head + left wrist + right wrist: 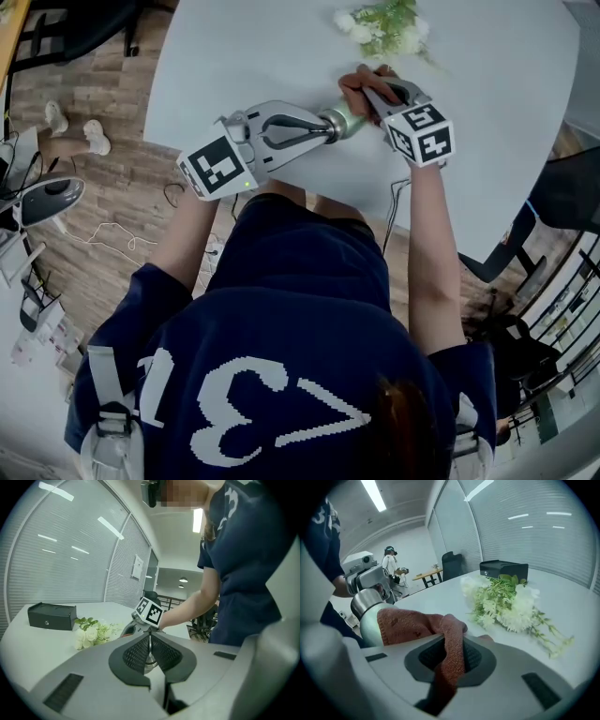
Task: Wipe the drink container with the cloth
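While the left tool [150, 652] is clamped on the steel end of the drink container [369, 623], the right tool [449, 660] is clamped on the red cloth [412, 623]. Cloth lies draped over the container.

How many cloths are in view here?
1: a reddish-brown cloth, clamped in the right gripper and draped over the drink container. No other shows, though the person hides part of the table.

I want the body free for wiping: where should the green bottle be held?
Grip the bottle by its narrow steel top, coming along its length from the person's left, as the left gripper does. Its wide body is draped by the cloth in the right gripper.
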`<state>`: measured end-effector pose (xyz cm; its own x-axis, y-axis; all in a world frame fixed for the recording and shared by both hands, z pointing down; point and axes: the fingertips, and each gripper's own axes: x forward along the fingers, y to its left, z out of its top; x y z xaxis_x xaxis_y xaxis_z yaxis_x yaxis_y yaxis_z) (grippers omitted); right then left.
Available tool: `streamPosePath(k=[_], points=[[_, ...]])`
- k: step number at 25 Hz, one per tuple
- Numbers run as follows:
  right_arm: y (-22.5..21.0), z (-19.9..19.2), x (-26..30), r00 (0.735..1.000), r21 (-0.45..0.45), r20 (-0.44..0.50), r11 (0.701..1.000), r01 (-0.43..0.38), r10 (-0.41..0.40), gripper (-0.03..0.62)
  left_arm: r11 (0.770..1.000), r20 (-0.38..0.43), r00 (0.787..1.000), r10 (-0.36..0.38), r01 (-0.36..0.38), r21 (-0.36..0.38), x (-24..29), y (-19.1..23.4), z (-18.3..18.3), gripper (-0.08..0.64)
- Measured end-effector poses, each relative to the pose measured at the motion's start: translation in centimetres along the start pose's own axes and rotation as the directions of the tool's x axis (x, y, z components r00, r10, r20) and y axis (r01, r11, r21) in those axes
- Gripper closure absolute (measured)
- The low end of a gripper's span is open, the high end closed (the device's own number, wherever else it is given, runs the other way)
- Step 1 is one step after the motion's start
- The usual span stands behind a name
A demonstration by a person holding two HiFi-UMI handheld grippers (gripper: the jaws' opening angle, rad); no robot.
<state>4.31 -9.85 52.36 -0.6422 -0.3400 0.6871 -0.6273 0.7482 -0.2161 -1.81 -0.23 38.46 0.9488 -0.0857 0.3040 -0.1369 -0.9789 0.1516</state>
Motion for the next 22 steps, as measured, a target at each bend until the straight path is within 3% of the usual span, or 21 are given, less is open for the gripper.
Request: streamPosePath(k=[2, 5, 9, 12, 14, 17, 19, 22], points=[[0.1, 0.2, -0.3, 0.999, 0.013, 0.046, 1.0, 0.027, -0.028, 0.538, 1.0, 0.005, 1.0, 0.013, -0.013, -0.013, -0.1, 0.4, 0.0, 0.534], [1.7, 2.4, -1.7, 0.983, 0.072, 0.18, 0.997, -0.031, 0.017, 0.538, 0.999, 0.012, 0.999, 0.035, -0.034, -0.041, -0.1, 1.0, 0.1, 0.534], [5.4, 6.5, -4.0, 0.931, 0.109, 0.356, 0.986, -0.129, 0.082, 0.537, 0.99, 0.01, 0.996, 0.086, -0.085, -0.111, 0.0, 1.9, 0.3, 0.534], [7.8, 9.1, -5.9, 0.881, 0.126, 0.469, 0.983, -0.134, 0.06, 0.538, 0.978, 0.024, 0.987, 0.16, -0.155, -0.139, -0.2, 3.3, 0.6, 0.534], [8.2, 9.3, -6.6, 0.866, 0.136, 0.5, 0.988, -0.077, -0.001, 0.538, 0.965, 0.025, 0.977, 0.211, -0.204, -0.167, -0.5, 4.3, 0.5, 0.534], [6.7, 6.8, -6.0, 0.877, 0.121, 0.457, 0.987, 0.106, -0.151, 0.537, 0.944, 0.014, 0.964, 0.265, -0.256, -0.206, -1.0, 5.4, 0.3, 0.534], [5.0, 4.6, -5.8, 0.881, 0.131, 0.403, 0.968, 0.212, -0.248, 0.537, 0.931, 0.006, 0.956, 0.293, -0.284, -0.231, -1.2, 6.0, 0.1, 0.534], [3.6, 1.1, -4.9, 0.901, 0.071, 0.27, 0.94, 0.333, -0.34, 0.537, 0.905, -0.006, 0.942, 0.336, -0.324, -0.274, -1.7, 7.0, -0.1, 0.534]])
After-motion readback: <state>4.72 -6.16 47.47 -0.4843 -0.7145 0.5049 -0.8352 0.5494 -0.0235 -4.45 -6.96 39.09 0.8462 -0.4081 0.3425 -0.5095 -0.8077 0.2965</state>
